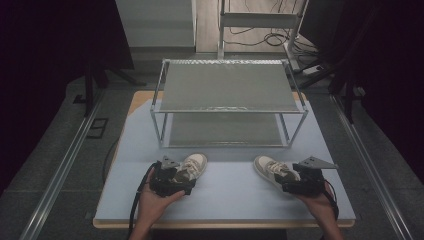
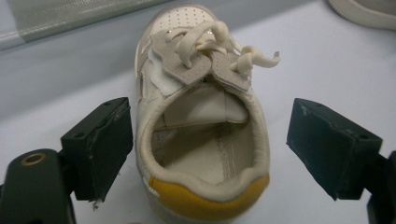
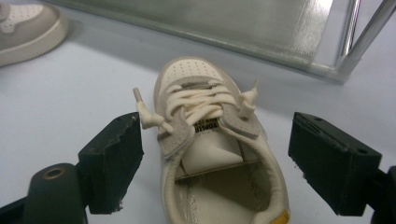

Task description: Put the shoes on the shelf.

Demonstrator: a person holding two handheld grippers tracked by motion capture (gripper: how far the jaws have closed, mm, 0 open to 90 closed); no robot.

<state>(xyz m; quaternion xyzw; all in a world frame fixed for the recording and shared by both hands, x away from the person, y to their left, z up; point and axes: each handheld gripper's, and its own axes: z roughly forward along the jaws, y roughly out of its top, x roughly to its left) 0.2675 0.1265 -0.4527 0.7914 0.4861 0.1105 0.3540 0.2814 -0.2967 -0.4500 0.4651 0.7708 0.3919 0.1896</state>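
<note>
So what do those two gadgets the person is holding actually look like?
Each is a chunky black handheld gripper: the left gripper and the right gripper both carry a grey three-cornered plate on top and trail a black cable. Each has two thick, blocky black fingers with chipped edges. The hands look bare.

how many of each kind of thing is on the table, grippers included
shoes: 2, left shoe and right shoe
shelf racks: 1, metal rack
grippers: 2, left gripper and right gripper
total: 5
</note>
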